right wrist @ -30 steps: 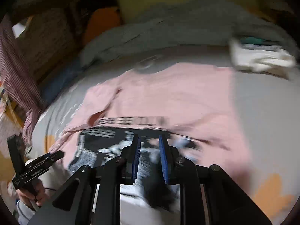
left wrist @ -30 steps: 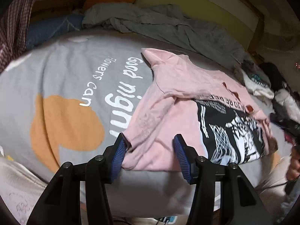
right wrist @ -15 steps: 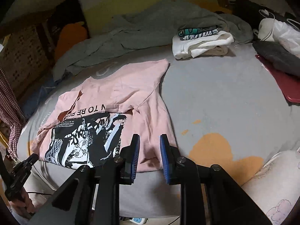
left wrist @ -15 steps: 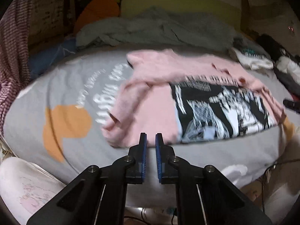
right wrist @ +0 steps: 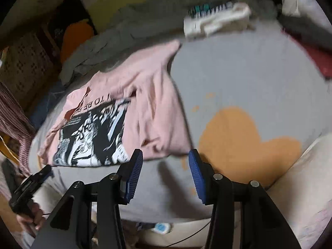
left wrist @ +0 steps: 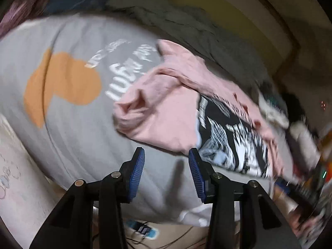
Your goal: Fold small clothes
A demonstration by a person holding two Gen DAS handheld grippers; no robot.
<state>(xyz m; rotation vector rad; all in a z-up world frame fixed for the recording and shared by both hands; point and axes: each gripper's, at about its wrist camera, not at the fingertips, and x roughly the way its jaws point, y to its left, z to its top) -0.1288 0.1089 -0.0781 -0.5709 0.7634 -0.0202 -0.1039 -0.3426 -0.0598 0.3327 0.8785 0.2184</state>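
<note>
Pink T-shirt (left wrist: 166, 112) lying partly folded on the grey bedsheet (left wrist: 83, 141).

Grey blanket (right wrist: 128, 27) is bunching behind it, with folded white clothes (right wrist: 217, 18) lying far right. Left gripper (left wrist: 166, 171) and right gripper (right wrist: 165, 171) are both hovering near the shirt's near hem, jaws having just been opening to a moderate gap, nothing between them.

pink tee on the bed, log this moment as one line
phase: reach for hem | left hand-held gripper: open, empty, jaws just opened | right hand-held gripper: open, empty, jaws just opened | pink tee: partly folded on grey bedspread
</note>
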